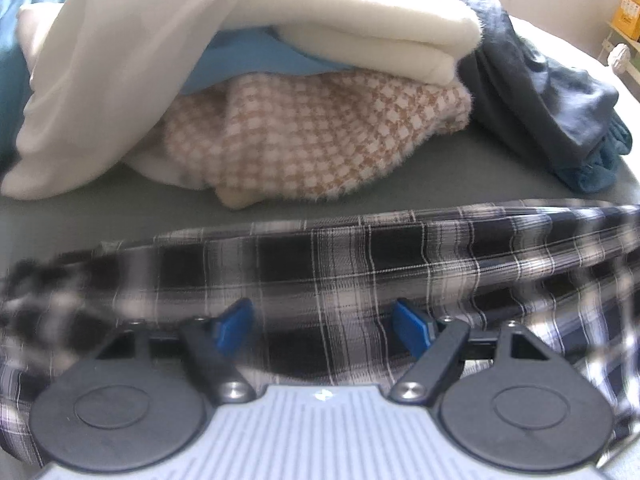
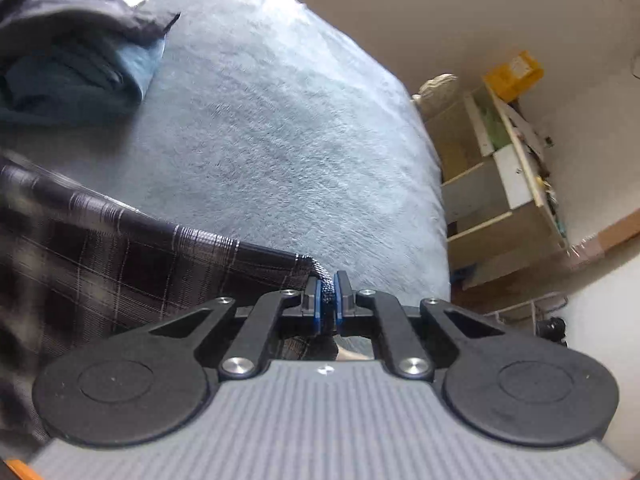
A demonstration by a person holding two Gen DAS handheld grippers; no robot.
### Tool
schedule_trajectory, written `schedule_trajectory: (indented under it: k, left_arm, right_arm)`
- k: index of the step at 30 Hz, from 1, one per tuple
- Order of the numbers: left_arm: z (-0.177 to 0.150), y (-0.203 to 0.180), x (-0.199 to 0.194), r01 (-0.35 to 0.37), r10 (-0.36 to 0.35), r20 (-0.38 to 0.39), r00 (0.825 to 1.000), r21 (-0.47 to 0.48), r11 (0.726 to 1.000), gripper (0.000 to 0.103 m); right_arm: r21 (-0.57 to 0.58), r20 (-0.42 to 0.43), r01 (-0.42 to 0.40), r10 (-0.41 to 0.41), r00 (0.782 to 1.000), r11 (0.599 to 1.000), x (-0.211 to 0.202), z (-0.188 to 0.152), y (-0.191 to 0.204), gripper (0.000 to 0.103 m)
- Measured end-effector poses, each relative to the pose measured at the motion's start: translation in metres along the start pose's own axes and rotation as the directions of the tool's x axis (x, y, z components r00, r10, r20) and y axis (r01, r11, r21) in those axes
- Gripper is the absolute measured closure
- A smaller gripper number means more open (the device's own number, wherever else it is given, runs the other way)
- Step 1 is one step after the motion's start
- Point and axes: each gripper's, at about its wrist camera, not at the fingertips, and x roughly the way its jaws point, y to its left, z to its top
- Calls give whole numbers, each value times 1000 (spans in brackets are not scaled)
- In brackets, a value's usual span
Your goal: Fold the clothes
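The right gripper [image 2: 328, 300] is clenched on a corner hem of the plaid shirt [image 2: 120, 256]; its two blue pads [image 2: 317, 304] press together with a narrow strip of dark checked cloth pinched between them; from that pinch the shirt stretches away to the left of the right wrist view, taut along its upper edge and blurred toward the frame's edge. The left gripper [image 1: 324, 322] is spread wide, its blue fingertips [image 1: 408, 322] well apart; black, white and navy plaid fabric lies between and beneath them, but nothing is squeezed; the shirt spans the whole width of the left wrist view, gathered in long horizontal folds, blurred at its far left end.

The shirt lies on a bed [image 2: 280, 140] covered in a pale blue-grey fuzzy cover. Behind the shirt sits a heap of other clothes: a tan-and-white checked fuzzy garment [image 1: 312, 136] at the bottom, a light blue piece [image 1: 256, 56] above it, a thick cream white garment [image 1: 240, 20] draped over the top and down the left side, and a dark blue-grey bundle [image 1: 540, 92] leaning on the right; a teal cloth shows at the far left edge.

Beyond the bed's far side stands a light wooden shelf unit [image 2: 504, 184] against the wall, with a yellow box [image 2: 516, 76] on top.
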Motion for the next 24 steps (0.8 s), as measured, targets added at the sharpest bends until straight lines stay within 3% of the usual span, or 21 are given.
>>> schedule_trajectory:
  k: [5, 7, 10, 13, 16, 17, 18, 20, 22, 24]
  left_arm:
    - [4, -6, 7, -27, 27, -6, 1000, 3, 1000, 25]
    - [4, -8, 8, -33, 33, -9, 999, 6, 999, 25]
    - [3, -7, 6, -31, 31, -9, 999, 9, 999, 25]
    - [1, -9, 3, -28, 28, -7, 1000, 4, 1000, 25]
    - [0, -12, 0, -26, 26, -6, 1000, -4, 1000, 25]
    - [-1, -12, -1, -26, 26, -5, 1000, -6, 1000, 25]
    - [-1, -13, -2, -25, 25, -5, 1000, -9, 1000, 25]
    - [-3, -14, -3, -20, 20, -6, 1000, -6, 1000, 25]
    - [-4, -11, -4, -9, 9, -8, 1000, 4, 1000, 25]
    - [-7, -9, -6, 4, -4, -7, 1000, 15, 1000, 25]
  right_arm:
    - [17, -22, -43, 43, 999, 999, 32, -1, 13, 97]
    - [25, -80, -89, 90, 993, 996, 48, -4, 19, 94]
    - [32, -116, -95, 98, 988, 995, 52, -12, 24, 78]
    - [46, -64, -98, 100, 993, 994, 30, -12, 26, 73]
    - [55, 58, -173, 170, 984, 983, -7, -5, 35, 73]
    - [51, 103, -221, 215, 971, 974, -20, 0, 41, 73]
    - [33, 148, -303, 295, 944, 952, -32, 7, 54, 73]
    - [-26, 209, -448, 444, 872, 893, -51, 26, 88, 73]
    - [-104, 233, -570, 577, 783, 815, -66, 47, 128, 73]
    - [-180, 228, -629, 654, 721, 756, -74, 67, 174, 73]
